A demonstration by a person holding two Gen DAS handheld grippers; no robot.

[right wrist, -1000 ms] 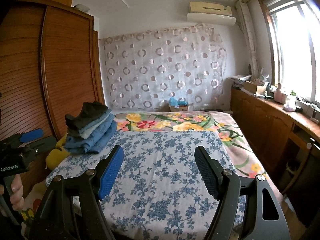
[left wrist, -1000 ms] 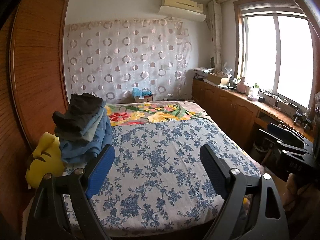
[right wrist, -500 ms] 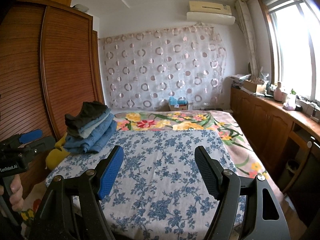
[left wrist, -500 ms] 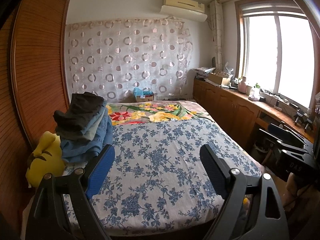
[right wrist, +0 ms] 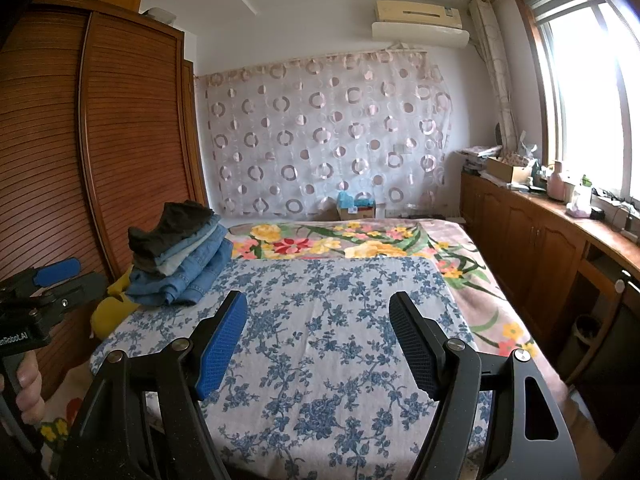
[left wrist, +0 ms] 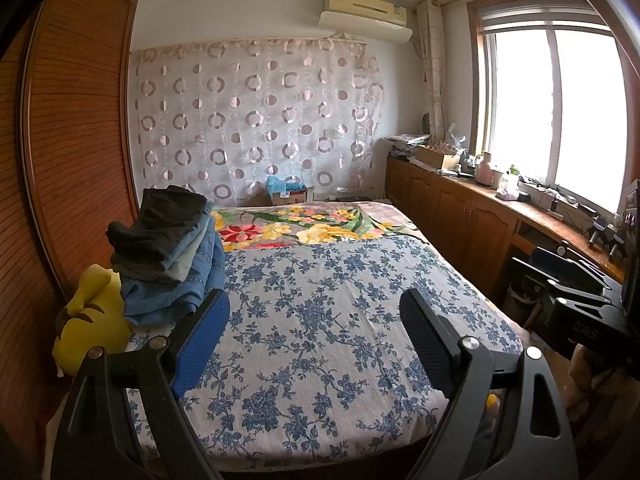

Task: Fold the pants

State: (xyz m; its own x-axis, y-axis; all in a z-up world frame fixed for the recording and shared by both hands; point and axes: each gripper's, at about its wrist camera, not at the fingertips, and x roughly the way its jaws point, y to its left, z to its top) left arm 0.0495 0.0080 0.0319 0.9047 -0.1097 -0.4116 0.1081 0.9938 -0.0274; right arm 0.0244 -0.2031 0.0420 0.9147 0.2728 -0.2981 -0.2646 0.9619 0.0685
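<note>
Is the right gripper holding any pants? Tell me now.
No: the right gripper is open and empty above the bed, while the pile of pants lies apart at the bed's left edge.

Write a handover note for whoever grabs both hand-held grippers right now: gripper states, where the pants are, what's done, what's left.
Left hand-held gripper: open, empty, above the bed's near end.
Right hand-held gripper: open, empty, also over the bed.
Pants: a stack at the bed's left edge, dark pair on top, denim below, beside a yellow plush.
Done: no pair is laid out on the blue floral sheet.
Left: probably take a pair from the stack, spread it on the sheet, fold.
</note>
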